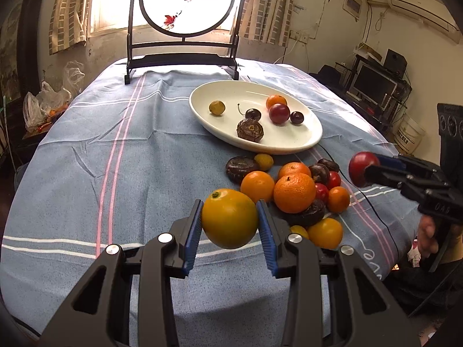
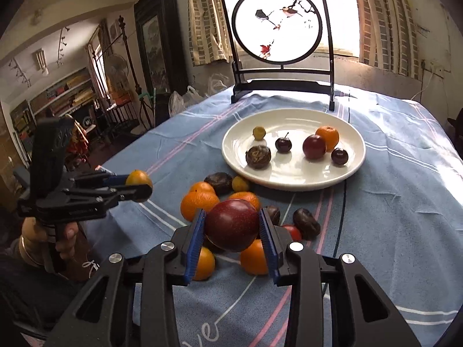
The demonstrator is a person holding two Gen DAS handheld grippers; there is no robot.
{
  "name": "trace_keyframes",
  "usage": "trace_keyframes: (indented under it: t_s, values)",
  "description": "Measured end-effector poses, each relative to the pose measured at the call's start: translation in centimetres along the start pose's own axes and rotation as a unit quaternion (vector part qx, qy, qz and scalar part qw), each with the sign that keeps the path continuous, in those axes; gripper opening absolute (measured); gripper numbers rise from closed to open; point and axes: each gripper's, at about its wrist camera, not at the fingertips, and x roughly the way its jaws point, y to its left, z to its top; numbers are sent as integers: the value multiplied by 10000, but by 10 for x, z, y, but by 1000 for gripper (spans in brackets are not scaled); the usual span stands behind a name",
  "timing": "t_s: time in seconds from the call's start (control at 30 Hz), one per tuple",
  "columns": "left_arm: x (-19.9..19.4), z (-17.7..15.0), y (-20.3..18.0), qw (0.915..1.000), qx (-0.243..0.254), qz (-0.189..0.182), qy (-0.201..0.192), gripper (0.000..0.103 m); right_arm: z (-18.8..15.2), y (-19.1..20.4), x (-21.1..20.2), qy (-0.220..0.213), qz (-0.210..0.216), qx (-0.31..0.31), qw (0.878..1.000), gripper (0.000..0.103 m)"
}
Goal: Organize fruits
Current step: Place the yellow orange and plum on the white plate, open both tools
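Fruit fills the middle of the left wrist view. At lower centre the left gripper (image 1: 229,225) is clamped on a yellow-orange citrus (image 1: 229,218), its blue pads pressed to both sides, the fruit held clear above the blue striped tablecloth (image 1: 86,156). Just right of it lies the loose pile of fruit (image 1: 292,190): oranges, dark wrinkled fruits, small red and yellow ones, touching one another. Above the pile, at centre right, sits the white oval plate (image 1: 306,141) with six fruits in it: a small yellow one, an orange, a red plum, two dark cherries and a dark wrinkled fruit. At the right edge the right gripper (image 1: 365,170) is closed on a red plum (image 1: 361,167), held in the air. A framed bird screen (image 1: 185,20) stands at the top centre.

In the right wrist view, the right gripper (image 2: 233,225) at lower centre grips the red plum (image 2: 232,225) between its blue pads, above the pile of fruit (image 2: 225,199). The plate (image 2: 289,183) lies at upper centre right, well apart from the claw. At the left edge the left gripper (image 2: 140,186) holds the citrus (image 2: 138,177), a hand (image 2: 62,235) on its handle below.
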Motion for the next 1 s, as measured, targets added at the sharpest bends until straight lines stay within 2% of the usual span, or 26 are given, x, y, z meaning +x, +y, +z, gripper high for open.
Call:
trace_keyframes:
  t_s: [0.2,0.3,0.47,0.7,0.73,0.77,0.8,0.83,1.0]
  values:
    - [22,50,-20,9991,305,-279,-86,36,50,-50,5,-123,-136,473,9987,38]
    - [51,83,-25,9988,353,-346,2,36,76,-71,30,-71,-150,725,9972,38]
    - [103,124,-27,9988,423,-191,154,36,113,-85,88,68,-241,779,9966,38]
    - [158,141,-8,9982,148,-36,579,38,130,-89,147,307,-490,620,9964,40]
    - [159,140,-5,9983,81,-28,575,47,129,-89,148,266,-465,622,9966,43]
    - [157,141,-3,9986,9,-46,528,53,128,-89,145,183,-450,644,9967,51]
    - [152,141,-1,9990,-46,-71,429,66,127,-89,140,110,-454,652,9968,53]
    - [144,142,-1,9995,-39,-77,295,70,125,-89,135,91,-458,649,9968,53]
    - [95,126,-12,9997,251,-16,-40,70,96,-85,88,-75,-475,704,9964,53]
